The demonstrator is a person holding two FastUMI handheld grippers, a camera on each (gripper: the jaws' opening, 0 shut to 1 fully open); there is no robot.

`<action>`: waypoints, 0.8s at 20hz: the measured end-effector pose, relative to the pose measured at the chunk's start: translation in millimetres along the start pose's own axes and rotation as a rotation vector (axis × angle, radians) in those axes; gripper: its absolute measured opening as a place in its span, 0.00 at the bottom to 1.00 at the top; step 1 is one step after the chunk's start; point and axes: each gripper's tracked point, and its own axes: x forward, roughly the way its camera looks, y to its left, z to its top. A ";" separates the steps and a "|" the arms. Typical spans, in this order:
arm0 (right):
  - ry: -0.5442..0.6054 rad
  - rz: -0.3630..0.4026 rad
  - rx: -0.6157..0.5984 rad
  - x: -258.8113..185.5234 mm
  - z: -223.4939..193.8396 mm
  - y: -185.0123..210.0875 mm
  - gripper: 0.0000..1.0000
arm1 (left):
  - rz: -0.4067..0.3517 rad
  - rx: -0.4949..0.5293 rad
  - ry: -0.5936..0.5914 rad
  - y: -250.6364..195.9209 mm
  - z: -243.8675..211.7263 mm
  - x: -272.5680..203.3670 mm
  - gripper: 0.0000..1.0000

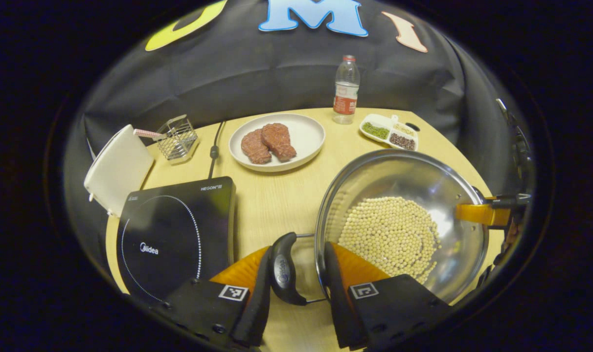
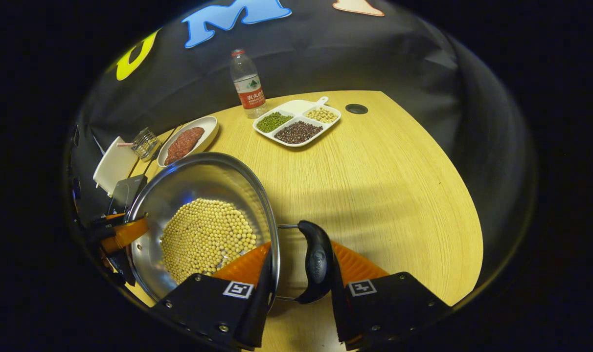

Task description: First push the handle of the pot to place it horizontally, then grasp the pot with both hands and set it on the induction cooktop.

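Note:
A steel pot (image 1: 399,176) with soybeans (image 1: 392,234) on its bottom sits at the table's front right, just right of the black induction cooktop (image 1: 174,234). My left gripper (image 1: 299,247) is closed around the pot's near black handle (image 1: 283,269), one finger against the handle, the other inside the rim. In the right gripper view, my right gripper (image 2: 301,249) holds the opposite handle (image 2: 317,266) of the pot (image 2: 198,181) the same way. Across the pot each gripper sees the other: the right gripper (image 1: 492,210) and the left gripper (image 2: 123,232). A corner of the cooktop (image 2: 125,190) shows beyond the pot.
At the back stand a white plate (image 1: 306,129) with two meat pieces, a water bottle (image 1: 346,90) and a divided dish (image 1: 388,132) of beans. A wire basket (image 1: 176,139) and a white board (image 1: 118,168) lie behind the cooktop, with its cable (image 1: 213,151). Bare wood (image 2: 389,186) spreads right of the pot.

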 end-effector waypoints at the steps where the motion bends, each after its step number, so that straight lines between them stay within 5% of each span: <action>1: -0.001 -0.008 -0.001 -2.1 0.5 -0.2 0.56 | -0.005 0.002 0.002 -0.2 -1.4 -0.4 0.61; 16: -0.082 -0.066 0.029 -89.8 -0.2 53.4 0.55 | -0.075 0.002 -0.044 32.6 11.7 -16.9 0.61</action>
